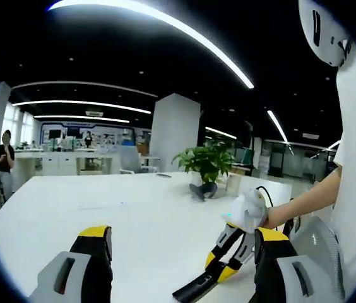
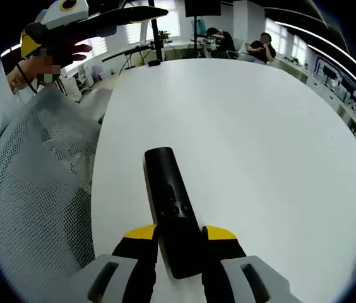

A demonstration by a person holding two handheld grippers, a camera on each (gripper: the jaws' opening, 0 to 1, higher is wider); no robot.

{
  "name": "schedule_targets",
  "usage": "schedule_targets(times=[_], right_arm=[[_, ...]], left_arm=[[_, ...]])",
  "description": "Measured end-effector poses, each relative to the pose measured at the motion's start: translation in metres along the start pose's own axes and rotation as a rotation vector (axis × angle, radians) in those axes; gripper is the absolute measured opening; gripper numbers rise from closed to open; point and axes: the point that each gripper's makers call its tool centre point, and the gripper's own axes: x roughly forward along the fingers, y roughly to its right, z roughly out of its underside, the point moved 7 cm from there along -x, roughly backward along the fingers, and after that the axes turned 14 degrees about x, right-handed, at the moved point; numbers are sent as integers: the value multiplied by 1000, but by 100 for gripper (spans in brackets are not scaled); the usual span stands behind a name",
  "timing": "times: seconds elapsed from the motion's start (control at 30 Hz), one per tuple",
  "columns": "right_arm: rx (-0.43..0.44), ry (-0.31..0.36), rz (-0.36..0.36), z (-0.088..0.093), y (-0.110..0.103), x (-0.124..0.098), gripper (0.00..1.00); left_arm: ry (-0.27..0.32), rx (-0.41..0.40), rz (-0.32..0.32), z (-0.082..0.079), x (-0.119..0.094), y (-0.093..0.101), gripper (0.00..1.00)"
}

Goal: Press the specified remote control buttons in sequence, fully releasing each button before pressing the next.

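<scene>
room: open office, dark ceiling with long curved light strips, seated people far off at other desks.
worktop (image 2: 260, 158): smooth, matte white, broad with a rounded edge; bare sheen under the lights.
remote control (image 2: 170, 208): slim black bar, rounded corners, matte plastic, small buttons near its middle; its near end sits between my right tool's jaws, the rest juts forward over the worktop.
my right tool (image 2: 179, 243): jaws narrow, clamped on the remote control's sides; black fingers, yellow caps, grey bodies behind. in the left gripper view it shows from the side (image 1: 211, 274), black and yellow, with the remote's dark end poking out low.
my left tool (image 1: 181, 243): jaws wide apart, nothing between them, raised above the worktop; same black, yellow and grey build.
potted plant (image 1: 206, 165): leafy green, in a dark rounded pot at the worktop's far side.
chair (image 2: 36, 183): white mesh back, fine perforated weave, just beside the worktop's edge.
my hand (image 1: 272, 218): wrapped on the right tool's white grip.
</scene>
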Motion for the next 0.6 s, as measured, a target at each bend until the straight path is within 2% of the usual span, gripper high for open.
schedule_targets(times=[0.3,0.5,0.53,0.6], right_arm=[[-7,-18,40,-9,27,-2,27],[-6,-14,43,-15,42,-2,27],[-10,-15,44,-16,44,-2,27],[-14,-15,50,-18,49,-2,27]], left_arm=[[-13,-15,-26,6,-7,-3,98],[-25,-17,-8,9,-7,0,98],[-36,-13,-4,2,0,9,97],[-39,-10,0,-3,4,15,97]])
